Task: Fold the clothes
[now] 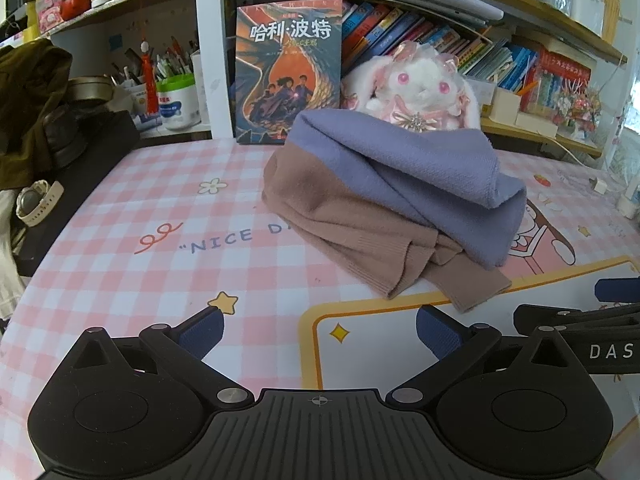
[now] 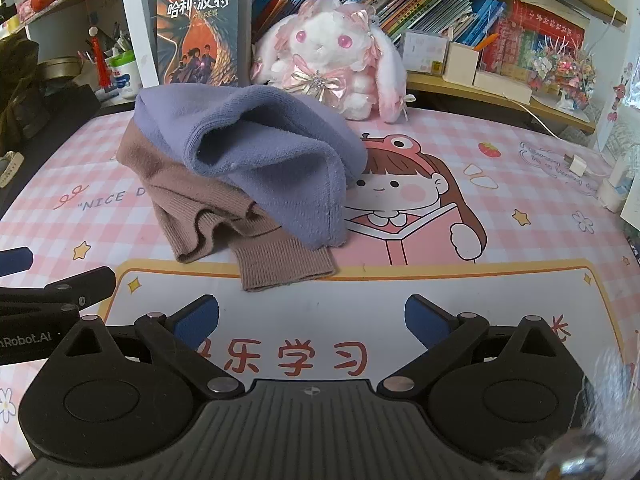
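Sweater point(image 1: 384, 200) sits mid-tabletop point(image 1: 120, 248) in a loose heap, purple part bunched on top of the brown part, brown cuff point(image 2: 286, 264) and hem trailing toward the near edge. It lies partly over the "NICE DAY" print and the cartoon girl point(image 2: 416, 200) on the mat, so it is roughly centred with free mat on both sides, probably to leave room to spread it

Left gripper point(image 1: 320, 332): jaws wide open, nothing between them, low over the near mat, just short of the cuff. Right gripper point(image 2: 312, 318): jaws also wide open and empty, level with the left one and just beside it. Both point at the heap from the near side; my read is a two-handed pickup staged at the trailing brown edge, the easiest bit to pinch

Folding not started as far as I can tell: no flat layer, no clean crease. Next step likely needs the heap pulled flat first

Plush rabbit point(image 2: 340, 60) and book point(image 1: 288, 68) stand at the far edge, rabbit touching or nearly touching the purple fabric; risk of knocking it when spreading. Watch point(image 1: 36, 204) lies far left, well apart
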`<state>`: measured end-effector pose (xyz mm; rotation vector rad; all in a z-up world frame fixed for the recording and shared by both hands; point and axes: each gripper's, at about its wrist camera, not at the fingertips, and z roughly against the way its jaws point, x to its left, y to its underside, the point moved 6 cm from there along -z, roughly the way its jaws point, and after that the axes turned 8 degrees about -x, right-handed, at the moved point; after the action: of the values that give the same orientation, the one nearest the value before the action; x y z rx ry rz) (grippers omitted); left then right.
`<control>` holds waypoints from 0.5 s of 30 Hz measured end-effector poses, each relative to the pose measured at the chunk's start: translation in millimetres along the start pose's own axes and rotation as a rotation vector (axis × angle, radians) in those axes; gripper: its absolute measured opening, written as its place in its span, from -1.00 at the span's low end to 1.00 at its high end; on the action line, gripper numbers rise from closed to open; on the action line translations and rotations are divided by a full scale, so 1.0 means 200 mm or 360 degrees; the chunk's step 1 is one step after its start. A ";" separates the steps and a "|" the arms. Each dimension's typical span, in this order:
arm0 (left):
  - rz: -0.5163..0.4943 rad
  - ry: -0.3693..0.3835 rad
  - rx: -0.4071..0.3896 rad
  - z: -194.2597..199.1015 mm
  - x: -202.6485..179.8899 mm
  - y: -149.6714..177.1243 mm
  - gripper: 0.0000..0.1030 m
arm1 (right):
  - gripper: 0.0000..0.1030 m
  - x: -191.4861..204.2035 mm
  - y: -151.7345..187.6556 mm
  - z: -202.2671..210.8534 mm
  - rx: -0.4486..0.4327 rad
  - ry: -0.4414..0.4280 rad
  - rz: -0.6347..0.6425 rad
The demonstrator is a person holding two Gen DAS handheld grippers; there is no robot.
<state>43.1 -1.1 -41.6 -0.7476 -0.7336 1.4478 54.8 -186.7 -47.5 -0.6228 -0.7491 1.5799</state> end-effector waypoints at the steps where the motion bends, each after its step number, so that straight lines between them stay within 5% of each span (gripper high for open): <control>1: -0.0001 -0.0002 -0.0001 0.00 0.00 0.00 1.00 | 0.95 0.00 0.00 0.00 0.0001 -0.0001 -0.0001; 15: -0.0004 -0.0005 0.0002 0.00 0.01 0.02 1.00 | 0.95 0.00 0.01 0.00 0.0011 -0.0004 -0.0016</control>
<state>41.2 1.0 -44.1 -0.7435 -0.7355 1.4473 52.6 -187.2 -48.8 -0.6113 -0.7470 1.5738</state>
